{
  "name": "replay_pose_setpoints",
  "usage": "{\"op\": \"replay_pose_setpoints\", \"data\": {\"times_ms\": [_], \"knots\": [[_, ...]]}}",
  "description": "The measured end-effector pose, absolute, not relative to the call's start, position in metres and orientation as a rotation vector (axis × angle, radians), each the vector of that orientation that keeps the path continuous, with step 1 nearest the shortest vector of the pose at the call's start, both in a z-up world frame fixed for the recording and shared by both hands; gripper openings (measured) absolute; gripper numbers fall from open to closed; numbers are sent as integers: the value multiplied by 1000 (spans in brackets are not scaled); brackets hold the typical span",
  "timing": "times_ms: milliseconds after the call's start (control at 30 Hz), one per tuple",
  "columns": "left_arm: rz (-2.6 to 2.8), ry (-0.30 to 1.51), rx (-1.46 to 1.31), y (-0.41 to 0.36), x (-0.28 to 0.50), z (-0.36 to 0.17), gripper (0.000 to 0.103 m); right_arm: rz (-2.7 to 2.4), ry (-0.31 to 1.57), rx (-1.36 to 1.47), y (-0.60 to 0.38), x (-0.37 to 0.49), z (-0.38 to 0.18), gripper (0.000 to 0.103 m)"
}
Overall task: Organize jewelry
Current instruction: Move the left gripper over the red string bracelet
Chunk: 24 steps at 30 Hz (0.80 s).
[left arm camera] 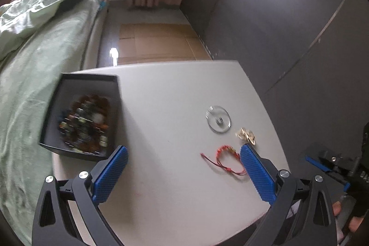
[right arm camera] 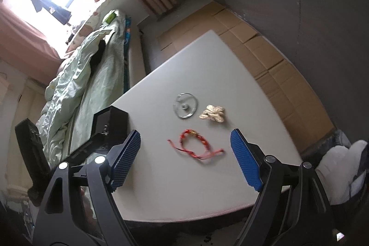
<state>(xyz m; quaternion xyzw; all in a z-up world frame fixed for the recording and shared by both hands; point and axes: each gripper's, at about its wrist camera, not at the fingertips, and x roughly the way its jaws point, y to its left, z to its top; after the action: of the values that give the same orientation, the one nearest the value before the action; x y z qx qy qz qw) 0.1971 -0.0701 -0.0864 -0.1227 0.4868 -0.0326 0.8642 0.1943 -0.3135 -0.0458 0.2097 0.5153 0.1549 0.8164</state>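
pale grey table point(left arm camera: 166, 93) in a bedroom, dark wall on the right, cardboard on the floor beyond. l to r: bed w/ green duvet point(left arm camera: 34, 43), black box point(left arm camera: 80, 117) full of beads at table's left edge, clear disc point(left arm camera: 218, 118), gold piece point(left arm camera: 246, 135), red bracelet point(right arm camera: 198, 145) nearest. left gripper point(left arm camera: 183, 159) jaws apart, empty; right gripper point(right arm camera: 185, 142) jaws wide apart above the bracelet, not touching.

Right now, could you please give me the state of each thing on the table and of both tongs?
Black box: open, beads inside.
Red bracelet: loose on table.
Gold piece: loose on table.
Clear disc: lying flat.
Left tongs: open, empty.
Right tongs: open, empty.
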Motion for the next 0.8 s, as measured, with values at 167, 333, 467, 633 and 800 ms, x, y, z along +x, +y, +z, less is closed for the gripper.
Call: {"op": "replay_pose_setpoints", "data": {"times_ms": [167,333,467,633,800], "knots": [[-67,1072,-200,-101,204,-106,94,291,1106,468,-336,186,-57,80],[-66,1130,-149,-123,212,-126,92,256,1115,475,-354,181,-67,80],[-72,1159,-132,-140,220,-139,92,226,1120,488,-367,176,-77,80],[-55,1182,-90,-157,231,-152,92,201,1129,516,-381,172,-88,80],[-62,1195,-44,-174,238,-160,92,173,1128,542,-396,170,-93,80]]}}
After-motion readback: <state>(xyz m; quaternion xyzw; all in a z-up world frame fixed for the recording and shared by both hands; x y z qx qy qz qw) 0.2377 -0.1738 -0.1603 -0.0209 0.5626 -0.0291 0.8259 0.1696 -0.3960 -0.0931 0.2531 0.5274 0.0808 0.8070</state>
